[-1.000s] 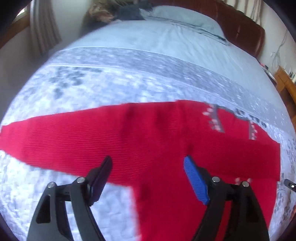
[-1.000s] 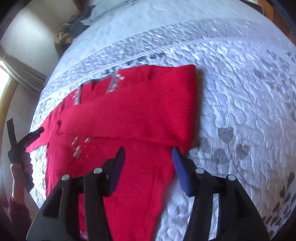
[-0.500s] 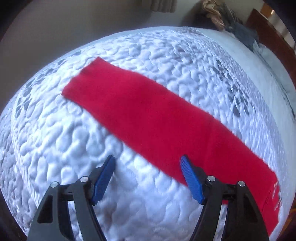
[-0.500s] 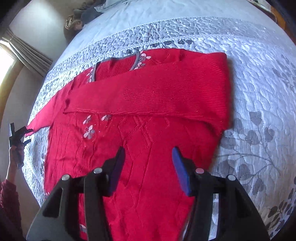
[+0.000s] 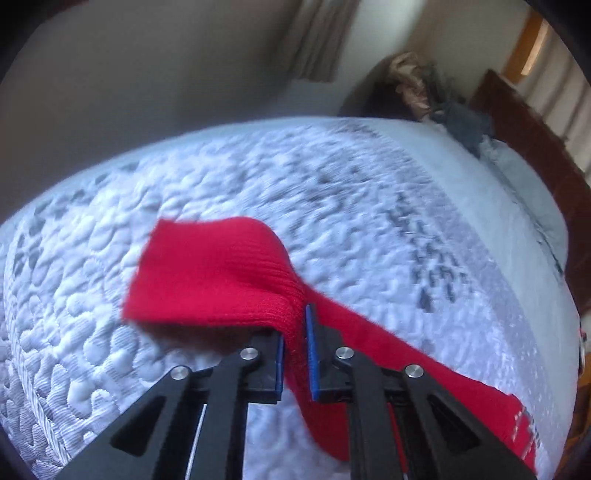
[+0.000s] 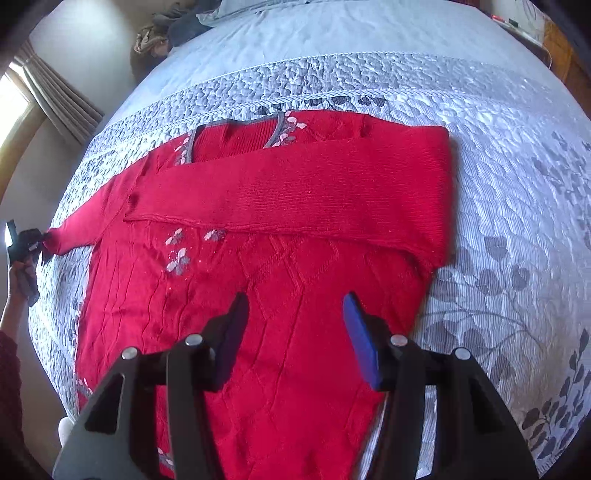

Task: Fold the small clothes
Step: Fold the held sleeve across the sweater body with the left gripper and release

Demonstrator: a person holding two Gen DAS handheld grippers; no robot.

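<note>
A red knitted sweater [image 6: 280, 266] with grey-and-pink flower trim lies flat on the quilted bedspread [image 6: 517, 206], one sleeve folded across its chest. The other sleeve [image 5: 221, 280] stretches out to the bed's left side. There my left gripper [image 5: 294, 332] is closing, its blue pads pinching a bunched fold of that sleeve near the cuff, which flops over to the left. The left gripper [image 6: 31, 242] also shows small at the far left of the right wrist view, at the sleeve's end. My right gripper [image 6: 295, 332] hovers open over the sweater's lower body with nothing between its fingers.
Pale sheet and pillows [image 6: 258, 14] lie at the head of the bed by a dark wooden headboard [image 5: 532, 125], with a heap of dark clothes [image 5: 461, 125] beside it. Curtains [image 6: 55, 99] hang at the left. The bed's edge drops off just left of the held sleeve.
My left gripper swung left along the outstretched sleeve to its cuff end and closed on it, lifting a fold. The right gripper drifted slightly over the sweater's body, jaws unchanged.
</note>
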